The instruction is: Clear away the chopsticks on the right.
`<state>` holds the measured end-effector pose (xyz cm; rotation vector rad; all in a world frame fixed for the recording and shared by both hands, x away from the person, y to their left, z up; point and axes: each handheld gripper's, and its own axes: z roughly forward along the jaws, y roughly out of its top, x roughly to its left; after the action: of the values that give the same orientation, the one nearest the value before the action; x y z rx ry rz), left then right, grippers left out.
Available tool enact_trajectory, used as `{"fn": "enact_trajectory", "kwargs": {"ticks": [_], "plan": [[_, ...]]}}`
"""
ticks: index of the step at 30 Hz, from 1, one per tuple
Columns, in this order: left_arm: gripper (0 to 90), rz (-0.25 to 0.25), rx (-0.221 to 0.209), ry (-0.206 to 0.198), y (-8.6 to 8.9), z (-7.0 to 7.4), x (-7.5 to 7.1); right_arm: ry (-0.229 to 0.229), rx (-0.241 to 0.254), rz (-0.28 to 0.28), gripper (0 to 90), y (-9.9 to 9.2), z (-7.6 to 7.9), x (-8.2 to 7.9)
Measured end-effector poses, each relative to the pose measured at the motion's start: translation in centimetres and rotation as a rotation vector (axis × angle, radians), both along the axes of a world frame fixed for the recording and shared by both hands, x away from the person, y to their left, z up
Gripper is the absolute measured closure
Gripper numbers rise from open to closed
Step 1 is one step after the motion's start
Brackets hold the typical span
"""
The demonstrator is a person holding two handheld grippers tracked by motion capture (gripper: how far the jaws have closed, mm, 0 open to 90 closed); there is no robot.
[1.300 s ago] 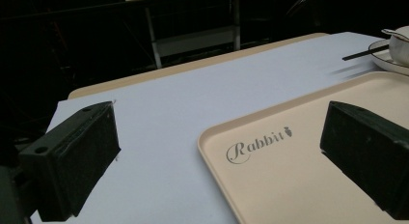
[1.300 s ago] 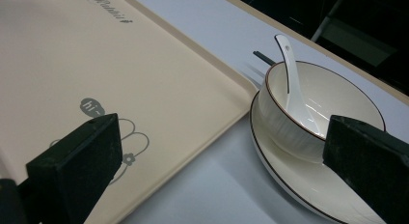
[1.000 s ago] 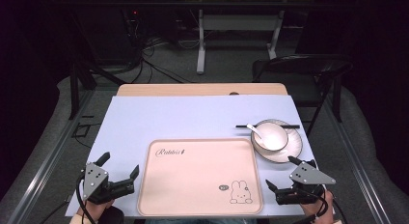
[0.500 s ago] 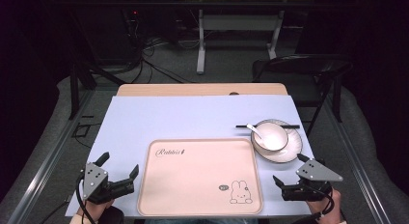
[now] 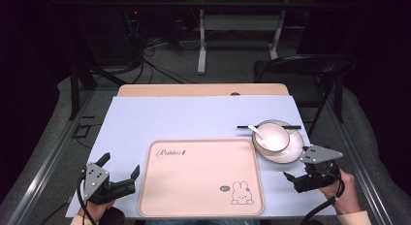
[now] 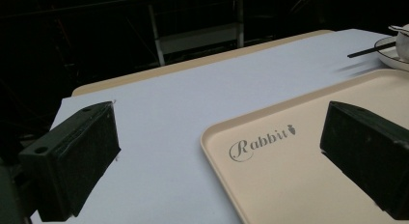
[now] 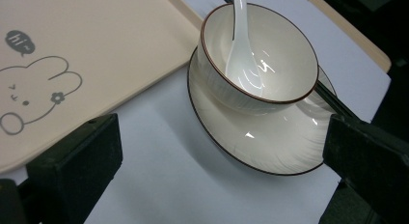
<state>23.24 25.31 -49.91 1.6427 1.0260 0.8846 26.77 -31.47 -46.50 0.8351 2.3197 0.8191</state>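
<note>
A pink tray (image 5: 201, 176) with a rabbit drawing lies at the table's near middle. To its right a white bowl (image 5: 272, 136) holding a white spoon (image 5: 255, 130) sits on a white plate (image 5: 291, 154), with black chopsticks (image 5: 269, 126) behind it. My right gripper (image 5: 295, 164) stands open just in front of the plate. In the right gripper view its jaws (image 7: 219, 161) frame the plate (image 7: 270, 147), the bowl (image 7: 284, 55) and the spoon (image 7: 241, 50), touching nothing. My left gripper (image 5: 120, 164) is open at the tray's left edge (image 6: 308, 185), empty.
A pale blue mat (image 5: 194, 118) covers the table, with bare room behind and left of the tray. A black folding chair (image 5: 303, 67) stands beyond the table's far right corner. A metal rail (image 5: 43, 157) runs along the left side.
My right gripper has shifted a little to the right and forward, closer to the plate. The left gripper has hardly moved.
</note>
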Motion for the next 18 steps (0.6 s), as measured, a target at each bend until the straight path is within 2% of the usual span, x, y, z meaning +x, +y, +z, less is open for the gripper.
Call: {"fn": "enact_trajectory", "kwargs": {"ticks": [1, 4, 9, 13, 14, 17, 18], "plan": [[0.0, 0.0, 0.001, 0.0, 0.0, 0.0, 0.0, 0.02, -0.003, 0.024, 0.0, -0.1, 0.3, 0.3], [0.0, 0.002, 0.003, 0.004, 0.0, 0.0, 0.0, 0.054, -0.055, 0.079, 0.0, -0.5, 1.0, 1.4], [0.0, -0.001, 0.003, 0.005, 0.0, 0.0, 0.0, 0.081, -0.1, 0.108, 0.0, -1.2, 2.1, 3.1], [0.0, -0.001, 0.003, 0.005, 0.0, 0.0, 0.0, 0.124, -0.148, 0.163, 0.0, -1.5, 2.9, 4.5], [0.0, -0.001, 0.003, 0.005, 0.0, 0.0, 0.0, 0.124, -0.148, 0.163, 0.0, -1.5, 2.9, 4.5], [0.0, -0.001, 0.004, 0.005, 0.0, 0.0, 0.0, 0.154, -0.187, 0.2, 0.0, -1.6, 3.5, 5.7], [0.0, -0.001, 0.003, 0.004, 0.0, 0.0, 0.0, 0.151, -0.202, 0.207, 0.0, -1.7, 3.7, 6.1]]}}
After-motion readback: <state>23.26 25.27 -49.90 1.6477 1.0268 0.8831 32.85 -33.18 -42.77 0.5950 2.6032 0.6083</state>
